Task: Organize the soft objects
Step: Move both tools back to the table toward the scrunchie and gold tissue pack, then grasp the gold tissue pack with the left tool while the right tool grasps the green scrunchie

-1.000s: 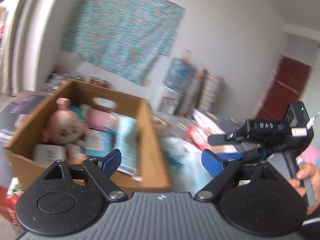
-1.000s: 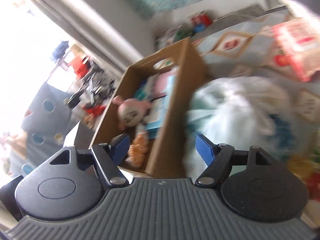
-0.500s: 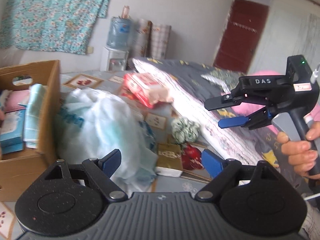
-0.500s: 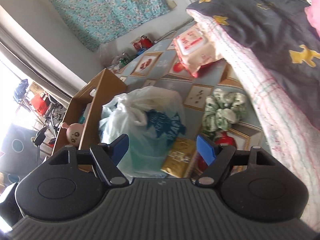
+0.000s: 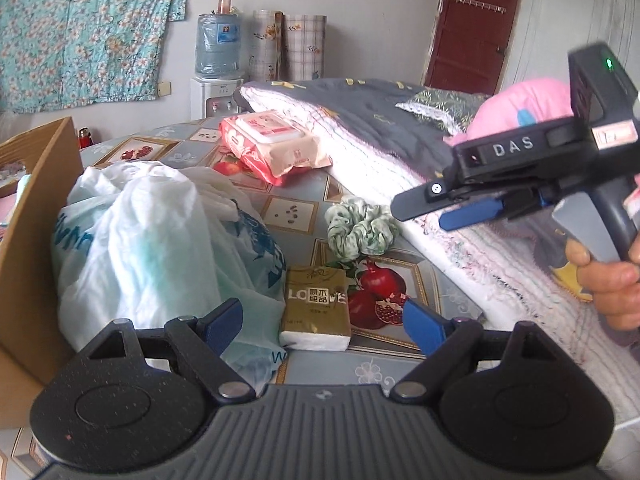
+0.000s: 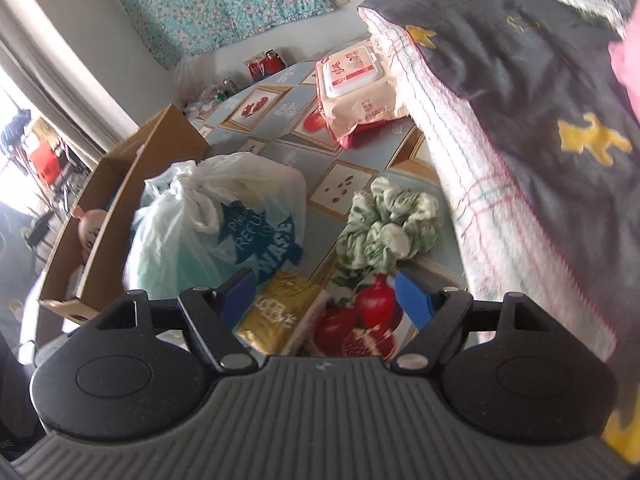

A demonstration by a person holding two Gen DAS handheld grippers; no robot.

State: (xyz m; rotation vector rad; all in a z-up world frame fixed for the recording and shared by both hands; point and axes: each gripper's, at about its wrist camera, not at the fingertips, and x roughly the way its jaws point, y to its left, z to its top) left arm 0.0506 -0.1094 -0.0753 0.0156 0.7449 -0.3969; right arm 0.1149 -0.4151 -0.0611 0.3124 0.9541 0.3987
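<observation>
both grippers hang over the patterned mat with nothing held. the left gripper [image 5: 320,322] has its jaws spread wide and empty; the right gripper [image 6: 326,294] is opening its jaws, nothing between them. the gold tissue pack [image 5: 316,306] lies beside the tied plastic bag [image 5: 160,236], with the green scrunchie [image 6: 386,226] just beyond. best to come straight down over one item, grip it mid-body, then carry it to the cardboard box [image 6: 120,184].
</observation>
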